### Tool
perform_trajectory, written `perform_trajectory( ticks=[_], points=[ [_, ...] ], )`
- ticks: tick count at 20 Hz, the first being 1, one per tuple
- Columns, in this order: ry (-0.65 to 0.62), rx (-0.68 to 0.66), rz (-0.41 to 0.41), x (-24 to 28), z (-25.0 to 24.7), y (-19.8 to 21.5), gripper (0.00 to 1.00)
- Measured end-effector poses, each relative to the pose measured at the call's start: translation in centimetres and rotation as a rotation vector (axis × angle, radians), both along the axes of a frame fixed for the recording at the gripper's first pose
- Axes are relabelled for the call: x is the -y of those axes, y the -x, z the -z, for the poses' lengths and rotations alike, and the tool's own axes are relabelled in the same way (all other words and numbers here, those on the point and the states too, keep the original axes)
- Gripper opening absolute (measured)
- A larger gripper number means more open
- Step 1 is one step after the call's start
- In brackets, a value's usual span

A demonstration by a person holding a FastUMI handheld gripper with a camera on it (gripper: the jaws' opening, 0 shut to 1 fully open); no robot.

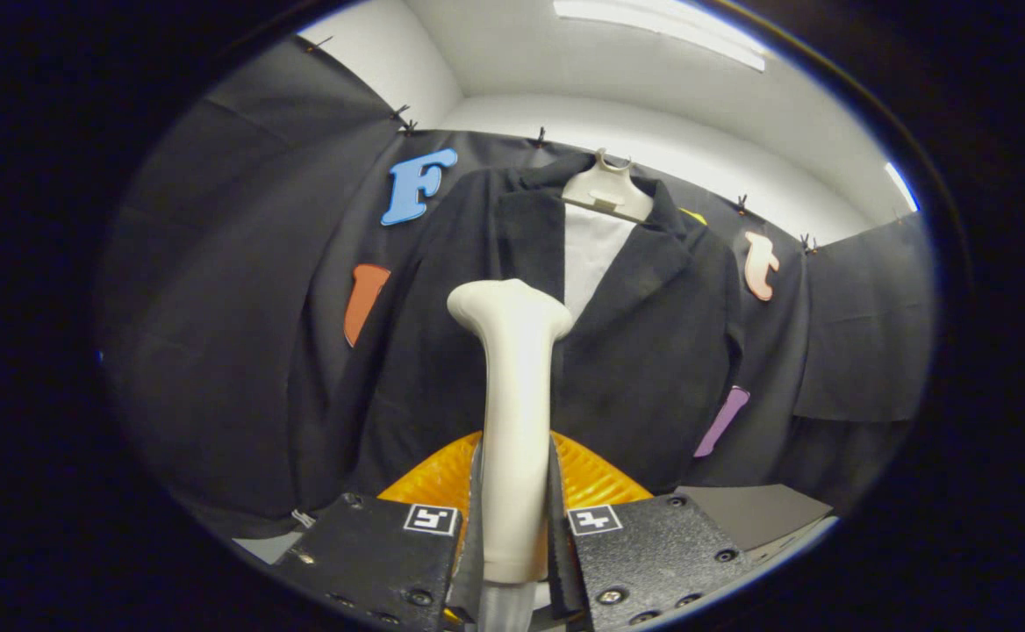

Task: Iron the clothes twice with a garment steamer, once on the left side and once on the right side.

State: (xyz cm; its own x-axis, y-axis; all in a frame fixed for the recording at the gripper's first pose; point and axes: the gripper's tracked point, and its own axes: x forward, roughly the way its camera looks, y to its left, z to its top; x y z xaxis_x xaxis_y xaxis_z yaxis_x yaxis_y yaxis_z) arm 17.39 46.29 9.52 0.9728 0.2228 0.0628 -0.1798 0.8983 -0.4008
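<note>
Item one: gripper, black, two fingers each bearing a small square black-and-white marker; jaws closed on the handle of the garment steamer, one finger pressing on each side of it.

Item two: garment steamer, cream-white, held upright between the fingers; slim handle rising from the jaws and widening to a rounded head at the top; a clear tube or hose leaves its lower end below the fingers; the head stands in front of the jacket's left-hand front panel, just beside the opening; whether the head touches the cloth cannot be told.

Item three: jacket, dark, with lapels, hanging front-on beyond the fingers against the booth's black cloth wall; front open at the chest, showing a white shirt beneath; both sleeves hang down at the sides.

Item four: hanger, pale plastic, at the jacket's collar, with its hook at the top edge of the cloth wall.

Item five: orange ribbed object, rounded, just ahead of the fingers and behind the steamer's handle, low before the jacket's hem; what it is cannot be told.

Item six: grey flat surface, to the right beyond the right-hand finger, below the cloth wall.
</note>
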Motion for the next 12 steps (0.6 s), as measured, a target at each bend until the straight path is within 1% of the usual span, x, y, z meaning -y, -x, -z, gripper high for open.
perform_trajectory(
  ticks=[2,4,6,12],
  points=[
    [0.002,-0.008,-0.015,0.2,1.4,0.4,0.32],
    [0.017,-0.018,-0.021,0.5,3.7,2.2,0.32],
    [0.029,-0.055,-0.030,0.8,5.5,2.5,0.32],
    [0.058,-0.170,-0.002,2.9,11.2,3.0,0.32]
  ],
)
